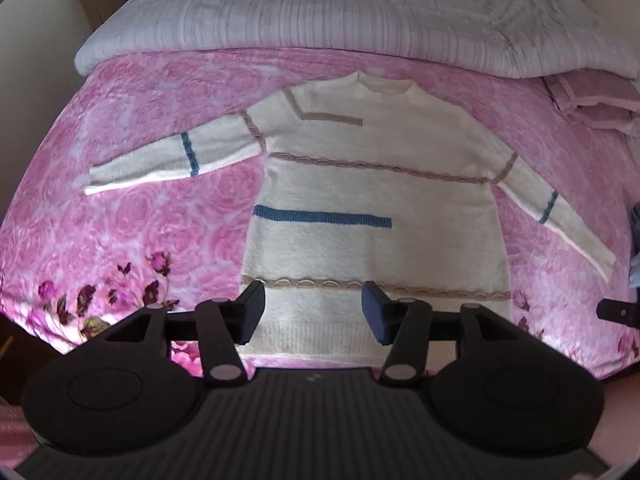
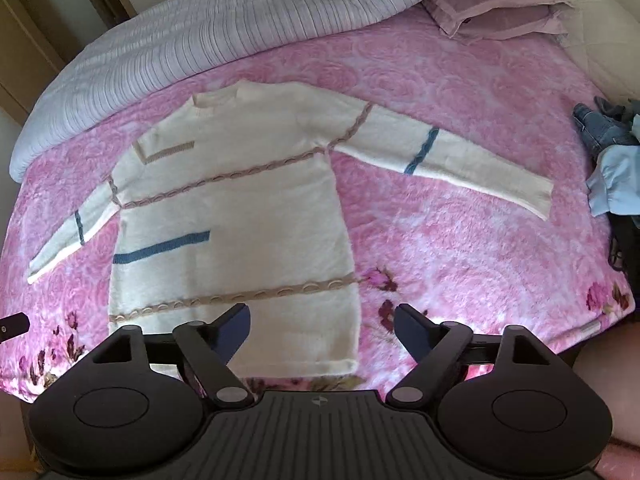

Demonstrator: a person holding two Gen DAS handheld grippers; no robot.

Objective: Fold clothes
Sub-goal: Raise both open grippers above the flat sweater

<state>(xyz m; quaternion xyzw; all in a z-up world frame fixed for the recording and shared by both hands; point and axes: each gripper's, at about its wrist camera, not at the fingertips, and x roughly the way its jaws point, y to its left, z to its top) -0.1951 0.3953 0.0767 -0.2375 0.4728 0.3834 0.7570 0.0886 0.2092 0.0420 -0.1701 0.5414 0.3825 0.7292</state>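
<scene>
Left wrist view shows your left tool (image 1: 313, 312) part-open and empty above the hem of the cream sweater (image 1: 372, 200); your right tool (image 2: 322, 330) gapes wide, empty too. Sweater lies flat on the pink bedspread (image 1: 120, 220), unfolded, so you likely next pinch a sleeve (image 2: 440, 152) and carry it across.

Sweater (image 1: 360, 184): lies flat on the bedspread (image 1: 132, 216), ahead of and below both pairs of jaws, sleeves spread to either side.
Left gripper (image 1: 313, 312): jaws parted above the sweater's hem, nothing between them.
Right gripper (image 2: 322, 330): jaws wide apart over the hem's right corner, nothing between them.
Folded quilt (image 1: 320, 16): beyond the sweater's collar, across the far side.
Pillow (image 2: 500, 12): far right, beside the quilt.
Heap of clothes (image 2: 612, 156): right edge, just past the right sleeve's cuff.
</scene>
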